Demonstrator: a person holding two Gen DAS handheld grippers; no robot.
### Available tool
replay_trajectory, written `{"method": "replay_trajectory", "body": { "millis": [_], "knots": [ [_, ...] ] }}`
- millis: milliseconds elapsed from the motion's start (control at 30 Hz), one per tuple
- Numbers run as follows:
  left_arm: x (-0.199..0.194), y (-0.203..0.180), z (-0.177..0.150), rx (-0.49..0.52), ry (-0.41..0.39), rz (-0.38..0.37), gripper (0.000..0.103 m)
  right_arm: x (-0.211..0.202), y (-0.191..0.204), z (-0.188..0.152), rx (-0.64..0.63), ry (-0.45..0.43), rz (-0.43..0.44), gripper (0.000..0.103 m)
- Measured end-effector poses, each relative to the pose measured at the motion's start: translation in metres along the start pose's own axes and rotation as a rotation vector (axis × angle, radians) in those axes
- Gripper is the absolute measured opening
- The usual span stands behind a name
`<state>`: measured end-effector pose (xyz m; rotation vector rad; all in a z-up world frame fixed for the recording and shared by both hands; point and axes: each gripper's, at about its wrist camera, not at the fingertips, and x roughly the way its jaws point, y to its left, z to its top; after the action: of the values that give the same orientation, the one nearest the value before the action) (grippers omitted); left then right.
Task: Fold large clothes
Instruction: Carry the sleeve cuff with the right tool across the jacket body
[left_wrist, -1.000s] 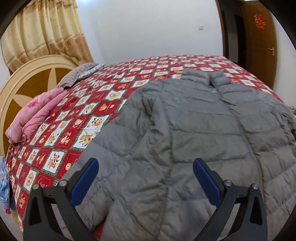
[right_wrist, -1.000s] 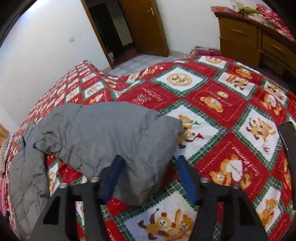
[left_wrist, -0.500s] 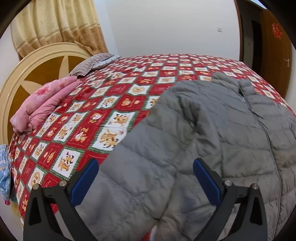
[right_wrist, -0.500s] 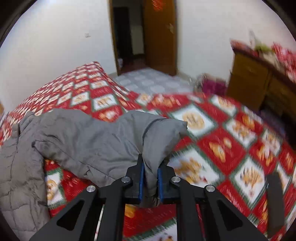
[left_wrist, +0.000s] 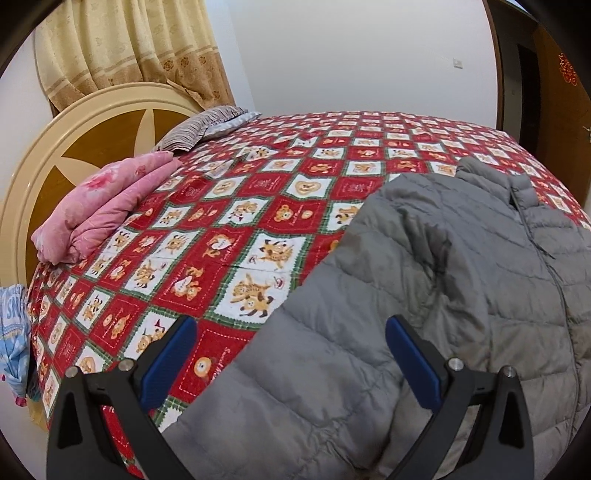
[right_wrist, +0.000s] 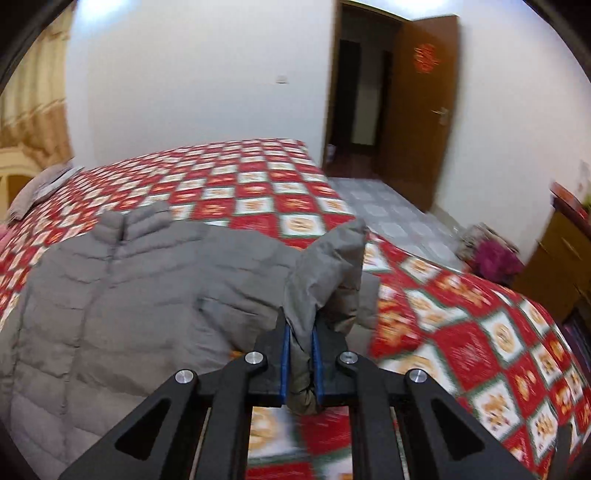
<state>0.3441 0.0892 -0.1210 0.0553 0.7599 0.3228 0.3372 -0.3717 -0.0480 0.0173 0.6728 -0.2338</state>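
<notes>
A grey quilted puffer jacket (left_wrist: 424, 295) lies front up on the red patterned bedspread (left_wrist: 236, 229), collar toward the far side. My left gripper (left_wrist: 290, 345) is open and hovers just above the jacket's left sleeve, touching nothing. In the right wrist view the jacket (right_wrist: 122, 295) spreads to the left. My right gripper (right_wrist: 300, 350) is shut on the cuff end of the right sleeve (right_wrist: 328, 262) and holds it lifted above the bed.
A folded pink quilt (left_wrist: 103, 210) and a striped pillow (left_wrist: 195, 129) lie by the round headboard (left_wrist: 48, 155). A wooden door (right_wrist: 417, 110) stands open past the bed's far corner. A wooden dresser (right_wrist: 557, 258) stands at the right.
My right gripper closed on the sleeve cuff and lifted it up, swinging toward the jacket body. My left gripper, still open, drifted left from the jacket's front to its left sleeve.
</notes>
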Motion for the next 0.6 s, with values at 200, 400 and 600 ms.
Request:
{"method": "replay_trajectory", "body": {
  "millis": [200,400,600],
  "knots": [
    [0.013,-0.008,0.005,0.021,0.012,0.006,0.103,0.005,0.071,0.012,-0.096,-0.012,0.087,0.007],
    [0.018,-0.015,0.009,0.034,0.012,-0.004,0.103,0.009,0.143,0.018,-0.18,-0.014,0.179,0.005],
    [0.022,-0.015,0.007,0.041,0.023,-0.013,0.103,0.02,0.219,0.008,-0.268,0.0,0.262,0.004]
  ]
}}
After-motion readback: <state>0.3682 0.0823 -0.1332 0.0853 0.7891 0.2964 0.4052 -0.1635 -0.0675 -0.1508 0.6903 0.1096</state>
